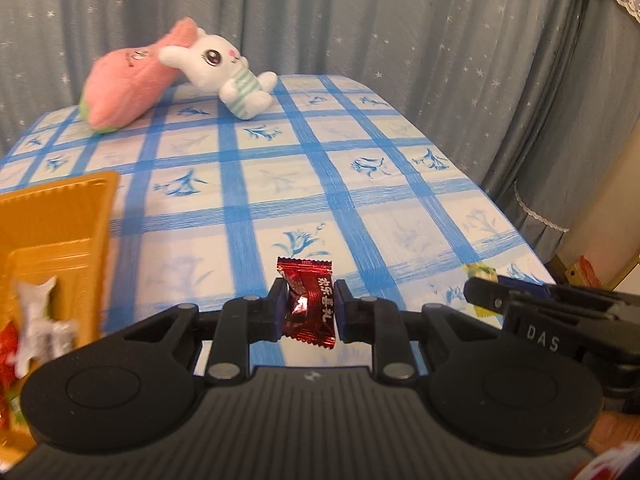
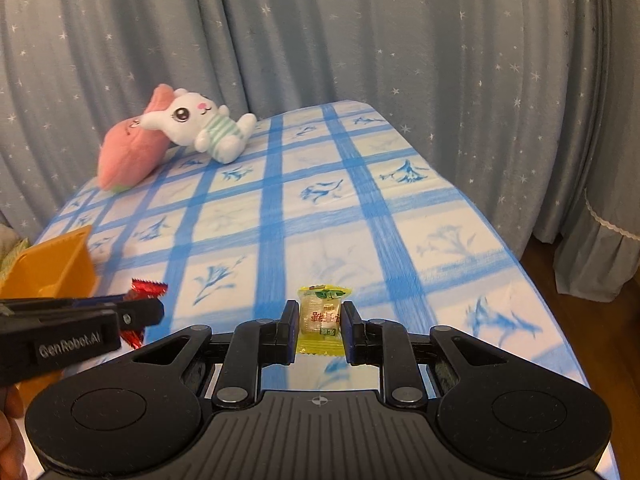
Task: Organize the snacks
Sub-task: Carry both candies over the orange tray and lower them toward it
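Jaws: left gripper (image 1: 308,306) pinching red candy (image 1: 306,302), right gripper (image 2: 319,322) pinching yellow candy (image 2: 322,316) | next: carry both left over tray (image 1: 60,216) | release low, separate compartments

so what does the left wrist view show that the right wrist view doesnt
Only the left wrist view: the white-wrapped candies lying in the gold tray, whose inside shows. Only the right wrist view: the yellow candy up close in the right gripper. Both: the red candy in the left gripper, the bunny plush, the pink plush, the checked tablecloth.
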Available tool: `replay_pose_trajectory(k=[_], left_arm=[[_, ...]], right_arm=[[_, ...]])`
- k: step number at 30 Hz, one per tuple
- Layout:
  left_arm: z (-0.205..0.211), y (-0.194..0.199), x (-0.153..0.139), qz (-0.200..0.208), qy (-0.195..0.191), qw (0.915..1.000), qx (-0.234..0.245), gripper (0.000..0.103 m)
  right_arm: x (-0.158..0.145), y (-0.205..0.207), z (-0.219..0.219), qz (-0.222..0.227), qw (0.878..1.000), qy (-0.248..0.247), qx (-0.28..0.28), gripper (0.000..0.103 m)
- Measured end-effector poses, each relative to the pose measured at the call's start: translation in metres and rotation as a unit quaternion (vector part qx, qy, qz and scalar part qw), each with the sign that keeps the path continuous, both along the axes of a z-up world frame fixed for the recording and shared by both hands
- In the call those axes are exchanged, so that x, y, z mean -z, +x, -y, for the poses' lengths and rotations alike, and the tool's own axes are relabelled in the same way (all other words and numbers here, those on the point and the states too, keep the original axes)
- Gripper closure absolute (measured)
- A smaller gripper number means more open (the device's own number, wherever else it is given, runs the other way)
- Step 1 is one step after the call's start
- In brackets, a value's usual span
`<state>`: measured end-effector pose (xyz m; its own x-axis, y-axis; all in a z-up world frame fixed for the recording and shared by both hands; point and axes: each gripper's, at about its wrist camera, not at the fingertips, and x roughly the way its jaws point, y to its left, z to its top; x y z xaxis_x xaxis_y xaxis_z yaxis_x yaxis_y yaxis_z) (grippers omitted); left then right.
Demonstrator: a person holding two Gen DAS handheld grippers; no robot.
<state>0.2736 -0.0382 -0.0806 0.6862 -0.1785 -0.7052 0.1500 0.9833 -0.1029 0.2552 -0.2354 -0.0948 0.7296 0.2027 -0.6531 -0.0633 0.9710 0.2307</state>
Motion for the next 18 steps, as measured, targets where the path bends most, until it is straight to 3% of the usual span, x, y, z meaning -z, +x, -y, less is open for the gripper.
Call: replay_pose_trajectory(k=[18], left_arm=[[-0.028,-0.098,-0.039,0.004,-0.024,0.9995,-0.021,0.082]], right_arm=[[-0.047,-0.101,-0.021,0.006,1.000,-0.010,-0.011,0.081]])
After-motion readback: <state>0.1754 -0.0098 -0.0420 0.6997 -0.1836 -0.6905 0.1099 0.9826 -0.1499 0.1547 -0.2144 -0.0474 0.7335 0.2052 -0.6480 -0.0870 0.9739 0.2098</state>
